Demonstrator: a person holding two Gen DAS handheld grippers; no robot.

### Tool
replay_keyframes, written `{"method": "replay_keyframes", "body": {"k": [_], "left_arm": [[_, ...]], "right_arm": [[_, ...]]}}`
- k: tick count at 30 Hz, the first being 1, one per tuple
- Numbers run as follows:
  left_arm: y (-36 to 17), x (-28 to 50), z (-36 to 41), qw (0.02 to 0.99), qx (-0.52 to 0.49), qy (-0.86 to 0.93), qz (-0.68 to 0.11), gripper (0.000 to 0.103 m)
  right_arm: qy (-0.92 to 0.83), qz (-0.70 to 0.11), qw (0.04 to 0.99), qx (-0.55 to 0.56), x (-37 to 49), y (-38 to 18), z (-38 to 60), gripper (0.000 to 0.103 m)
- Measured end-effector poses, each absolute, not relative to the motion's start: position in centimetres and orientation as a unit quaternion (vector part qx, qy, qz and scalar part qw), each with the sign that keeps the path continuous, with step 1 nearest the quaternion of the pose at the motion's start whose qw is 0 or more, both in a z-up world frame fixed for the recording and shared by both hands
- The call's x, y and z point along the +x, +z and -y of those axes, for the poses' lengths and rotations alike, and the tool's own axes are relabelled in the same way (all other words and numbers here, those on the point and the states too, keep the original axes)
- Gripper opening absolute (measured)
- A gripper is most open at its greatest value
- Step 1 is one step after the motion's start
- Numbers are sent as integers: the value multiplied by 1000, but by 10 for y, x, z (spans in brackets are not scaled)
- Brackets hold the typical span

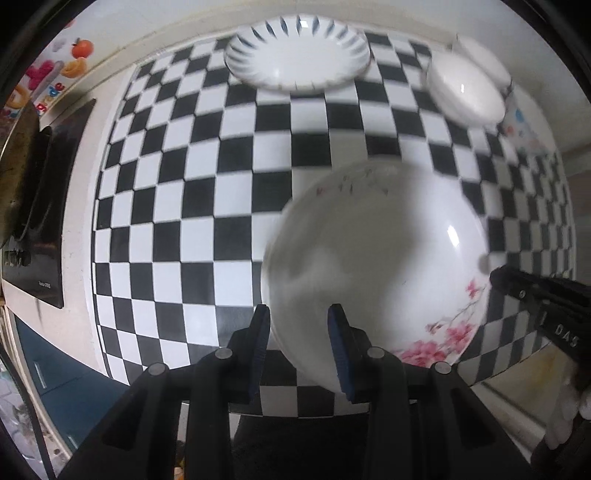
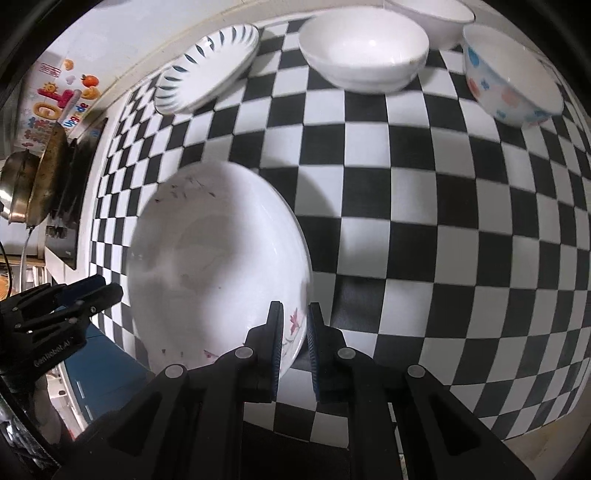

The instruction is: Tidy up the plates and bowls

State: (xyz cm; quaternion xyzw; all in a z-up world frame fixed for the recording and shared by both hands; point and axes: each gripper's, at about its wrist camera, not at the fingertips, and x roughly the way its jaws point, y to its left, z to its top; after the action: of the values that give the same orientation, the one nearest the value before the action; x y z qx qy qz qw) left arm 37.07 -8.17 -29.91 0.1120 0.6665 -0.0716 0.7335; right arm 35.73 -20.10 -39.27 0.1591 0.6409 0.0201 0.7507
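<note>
Two plates sit on the checkered bench: one flowered plate [image 2: 218, 258] at the near edge and one blue-striped plate [image 2: 207, 68] toward the far left corner. Three bowls stand along the far edge, namely one plain white bowl [image 2: 364, 48], one more white bowl [image 2: 432, 13] behind it, cut off by the frame, and one bowl with blue and pink spots [image 2: 511, 74] toward the far right corner. Two grippers are about, the left gripper [image 1: 299, 347] and the right gripper [image 2: 295, 347], each with two jaws. Off the left edge of the bench is one stove [image 1: 48, 206] carrying two pans [image 2: 33, 184], one leaning against the other.
</note>
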Motion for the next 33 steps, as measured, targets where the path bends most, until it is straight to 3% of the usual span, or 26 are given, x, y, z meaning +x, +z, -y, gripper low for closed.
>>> {"method": "replay_keyframes", "body": {"k": [3, 4, 5, 7, 8, 14, 18, 20, 26, 30, 32, 33], "left_arm": [[-278, 384, 71, 749, 76, -80, -653, 36], [-275, 393, 64, 752, 62, -87, -650, 39], [-272, 402, 60, 753, 53, -92, -650, 40], [-266, 427, 51, 754, 39, -92, -649, 40], [-266, 441, 44, 755, 30, -93, -648, 40], [-289, 533, 13, 754, -2, -92, -650, 40], [-315, 591, 8, 741, -10, -100, -664, 40], [-329, 617, 9, 730, -16, -112, -674, 40], [-361, 667, 23, 710, 10, -130, -692, 38], [-376, 676, 29, 698, 20, -148, -700, 23], [-375, 675, 30, 700, 24, -146, -699, 23], [-373, 674, 30, 702, 27, -143, -697, 23]], "right_arm": [[32, -637, 752, 165, 368, -377, 200, 17], [36, -636, 752, 170, 373, -372, 200, 25], [42, -632, 753, 179, 378, -367, 200, 44], [49, -616, 758, 210, 394, -358, 201, 69], [50, -610, 759, 221, 403, -354, 202, 69], [33, -590, 773, 230, 485, -334, 186, 69], [2, -595, 769, 233, 555, -351, 182, 69], [-11, -605, 763, 229, 587, -365, 182, 59], [-41, -630, 741, 227, 650, -404, 187, 46], [-56, -643, 728, 230, 665, -426, 191, 37], [-60, -648, 726, 223, 667, -423, 192, 24], [-63, -650, 725, 220, 667, -422, 193, 24]]}}
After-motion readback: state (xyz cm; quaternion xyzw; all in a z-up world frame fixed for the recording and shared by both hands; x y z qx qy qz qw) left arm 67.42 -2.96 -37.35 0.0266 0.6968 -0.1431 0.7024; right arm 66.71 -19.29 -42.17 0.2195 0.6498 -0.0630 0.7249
